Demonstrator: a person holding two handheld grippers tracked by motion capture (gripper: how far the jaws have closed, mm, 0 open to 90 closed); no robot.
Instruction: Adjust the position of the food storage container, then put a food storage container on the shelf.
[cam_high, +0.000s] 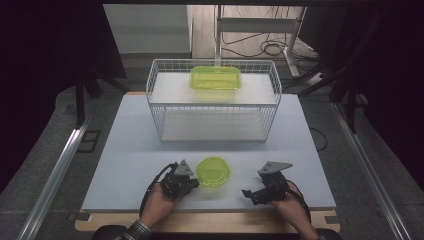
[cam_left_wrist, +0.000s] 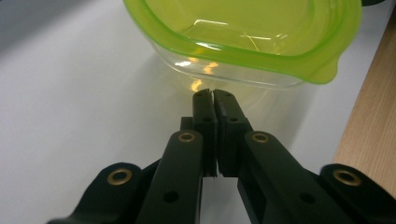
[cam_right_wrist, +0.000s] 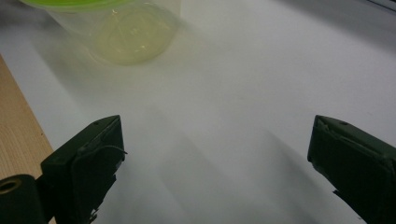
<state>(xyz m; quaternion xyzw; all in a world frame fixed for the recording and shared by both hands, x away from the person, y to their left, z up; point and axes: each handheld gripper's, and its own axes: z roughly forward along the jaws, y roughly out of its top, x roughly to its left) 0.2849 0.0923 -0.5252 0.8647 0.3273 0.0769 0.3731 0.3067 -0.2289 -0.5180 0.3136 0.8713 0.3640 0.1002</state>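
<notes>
Between the two tongs, near the front edge of the table (cam_high: 125, 150), sits a small round container (cam_high: 214, 171) with a translucent green lid and a clear body.

Left tongs (cam_high: 192, 184): jaws pressed together, nothing between them. In the left gripper view the closed tips (cam_left_wrist: 215, 100) point at the container's clear wall (cam_left_wrist: 233, 77), just below the lid's rim and very near it; contact or a sliver of gap, hard to say from this angle. A small tab (cam_left_wrist: 327, 72) juts from the lid on the side toward the table's wooden edge.

Right tongs (cam_high: 252, 194): jaws spread wide, empty, resting low over the table, a little apart from the container on its other side. In the right gripper view the container (cam_right_wrist: 126, 37) lies ahead and off to the left of the jaw line, not between the jaws.

Risks, as judged:
- Closed left tips nudging the wall could slide or tip the light container away, since nothing braces it.
- Pushing up under the rim might pop the lid off rather than move the container.
- Right tongs are off-line; closing from there would likely miss.

Beyond both tongs stands a white wire basket (cam_high: 215, 100), holding a larger green-lidded box (cam_high: 215, 77) on its upper level.
</notes>
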